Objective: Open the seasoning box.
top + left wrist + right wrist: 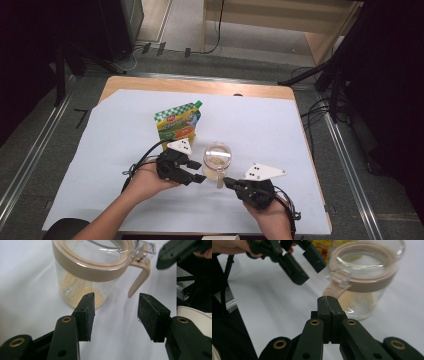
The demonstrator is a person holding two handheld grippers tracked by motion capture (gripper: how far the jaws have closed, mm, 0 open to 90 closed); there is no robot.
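A clear glass jar (217, 159) with a beige lid ring and a little tan powder inside stands on the white sheet. In the left gripper view its beige clasp (140, 277) hangs down the side of the jar (87, 272). My left gripper (197, 177) sits just left of the jar, and the left gripper (116, 312) is open with nothing between its pads. My right gripper (227, 182) is just in front of the jar on the right. In its own view the right gripper (328, 305) is shut and empty, pointing at the jar (364, 282).
A green and yellow food pouch (179, 122) stands behind the jar. The white sheet (280, 125) covers most of the wooden table (200, 85). A white rounded object (192, 315) sits near the front table edge. Cables trail from both grippers.
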